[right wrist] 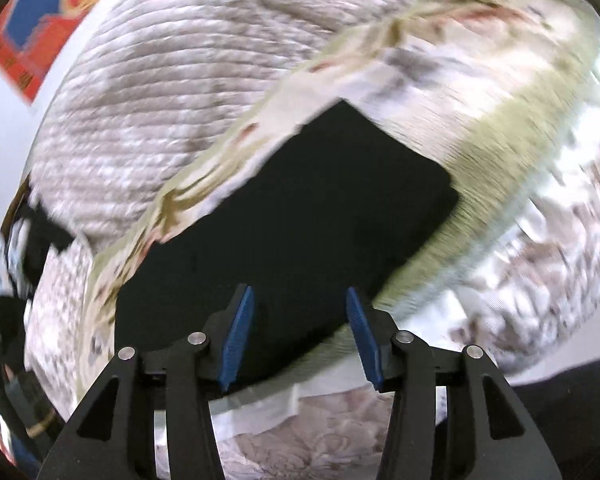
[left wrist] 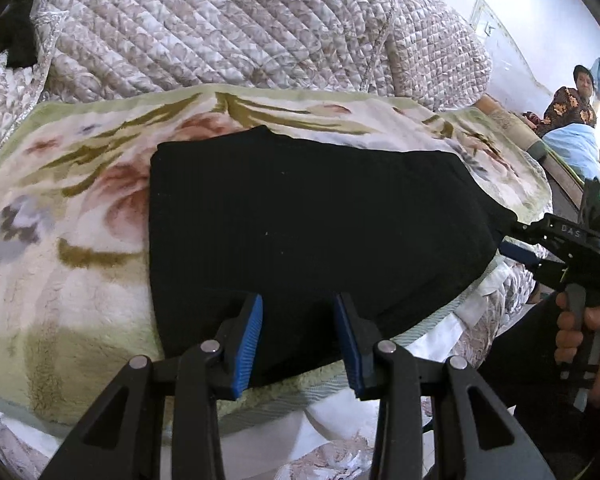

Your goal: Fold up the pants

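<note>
The black pants (left wrist: 300,216) lie folded into a flat, roughly rectangular stack on a floral blanket (left wrist: 80,184). My left gripper (left wrist: 298,316) is open and empty, just above the near edge of the pants. My right gripper (left wrist: 512,240) shows at the right corner of the pants in the left wrist view, held in a hand. In the right wrist view, which is blurred by motion, the right gripper (right wrist: 300,320) is open and empty over the near edge of the pants (right wrist: 284,232).
A quilted grey-and-white bedcover (left wrist: 240,32) lies behind the blanket. A person (left wrist: 572,108) sits at the far right. A red and blue poster (right wrist: 40,20) hangs on the wall. The blanket's near edge (left wrist: 300,392) hangs over white bedding.
</note>
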